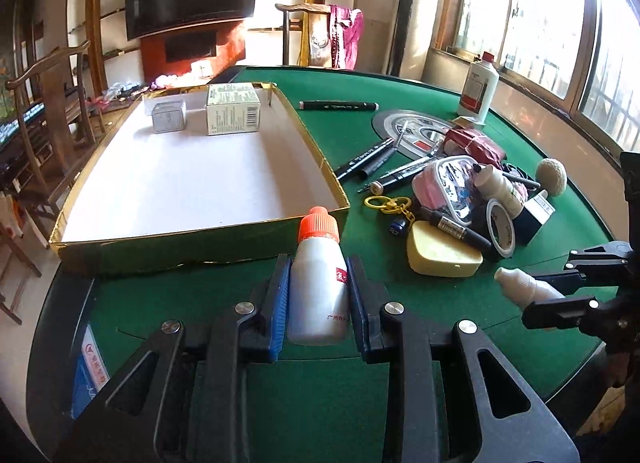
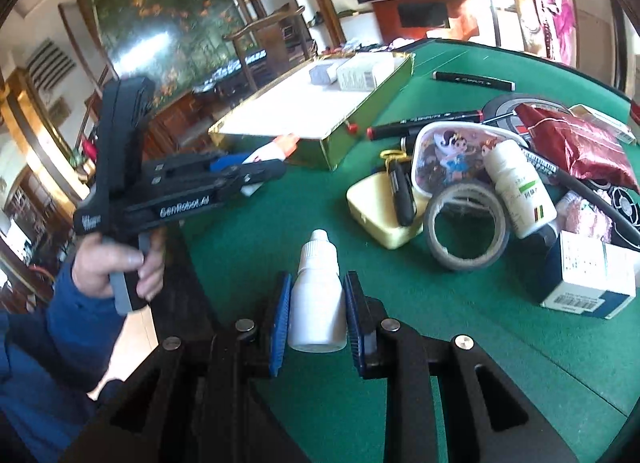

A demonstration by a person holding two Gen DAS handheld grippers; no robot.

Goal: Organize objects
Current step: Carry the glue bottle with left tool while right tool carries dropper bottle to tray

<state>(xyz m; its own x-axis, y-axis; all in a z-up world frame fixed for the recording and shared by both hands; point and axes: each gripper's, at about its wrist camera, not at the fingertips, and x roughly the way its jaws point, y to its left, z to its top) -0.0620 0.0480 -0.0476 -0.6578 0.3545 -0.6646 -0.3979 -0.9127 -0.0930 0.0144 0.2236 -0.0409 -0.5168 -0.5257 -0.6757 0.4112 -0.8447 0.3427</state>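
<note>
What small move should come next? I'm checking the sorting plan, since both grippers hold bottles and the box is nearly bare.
Probably carry the left gripper forward over the gold-rimmed box and set its orange-capped bottle beside the two small cartons. That bottle is already clamped and nearest the box; the right gripper with its white bottle can follow.

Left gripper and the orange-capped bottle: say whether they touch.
Touching. The left wrist view shows the left gripper with both blue pads pressed against the sides of the orange-capped bottle.
</note>
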